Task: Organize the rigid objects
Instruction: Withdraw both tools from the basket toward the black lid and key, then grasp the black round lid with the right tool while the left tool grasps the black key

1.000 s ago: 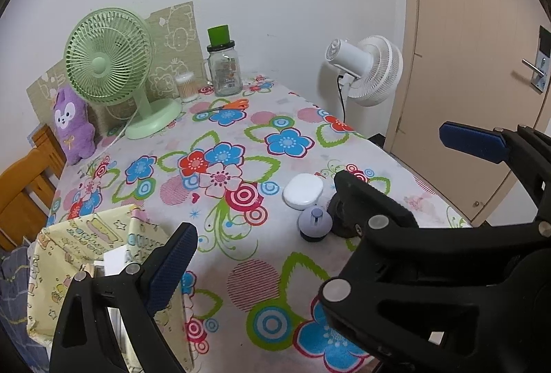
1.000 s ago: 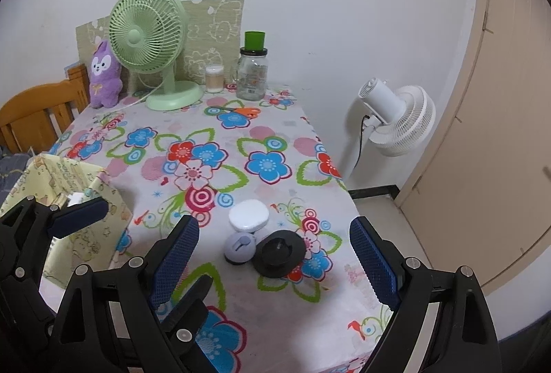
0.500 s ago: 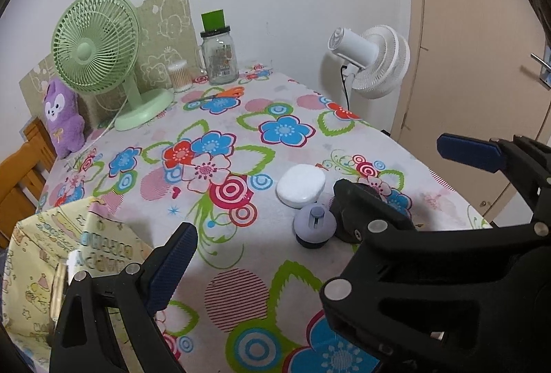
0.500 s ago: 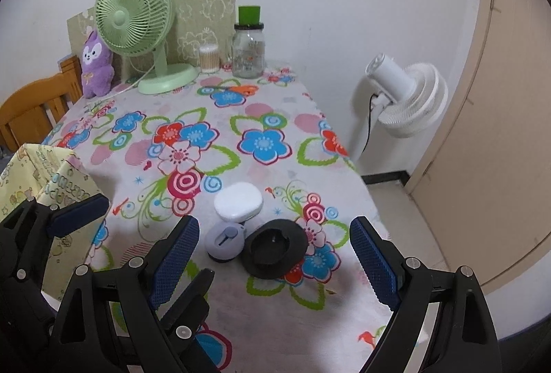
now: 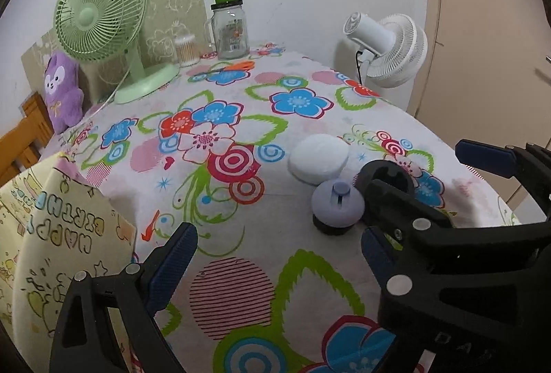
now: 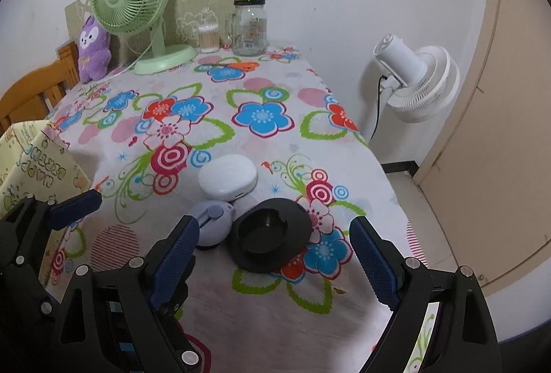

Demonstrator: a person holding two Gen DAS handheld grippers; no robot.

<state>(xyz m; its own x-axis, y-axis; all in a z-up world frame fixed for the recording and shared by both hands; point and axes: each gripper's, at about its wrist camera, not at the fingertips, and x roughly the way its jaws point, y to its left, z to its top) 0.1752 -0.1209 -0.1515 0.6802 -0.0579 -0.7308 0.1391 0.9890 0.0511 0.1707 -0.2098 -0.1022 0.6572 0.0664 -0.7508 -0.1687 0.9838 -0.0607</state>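
On the flowered tablecloth (image 5: 241, 269) three small objects huddle together: a white oval case (image 5: 318, 157) (image 6: 227, 176), a lilac round piece with a knob (image 5: 337, 204) (image 6: 213, 221) and a black round base (image 5: 385, 176) (image 6: 272, 235). My left gripper (image 5: 273, 256) hangs open over bare cloth, left of the lilac piece. My right gripper (image 6: 272, 235) is open with its jaws closing a little. The black base shows between its fingers, untouched by the pads. A yellow birthday-print bag (image 5: 51, 235) (image 6: 34, 159) stands at the table's left edge.
At the back stand a green desk fan (image 5: 100, 11), a glass jar with a green lid (image 5: 230, 28), a cotton swab tub (image 5: 187, 49) and a purple plush (image 5: 63, 90). A white floor fan (image 6: 420, 80) and a door are off the right edge, a wooden chair (image 6: 31, 94) on the left.
Both grippers have come down toward the table. The three small objects now look larger and nearer to the fingers. Nothing on the table has moved.
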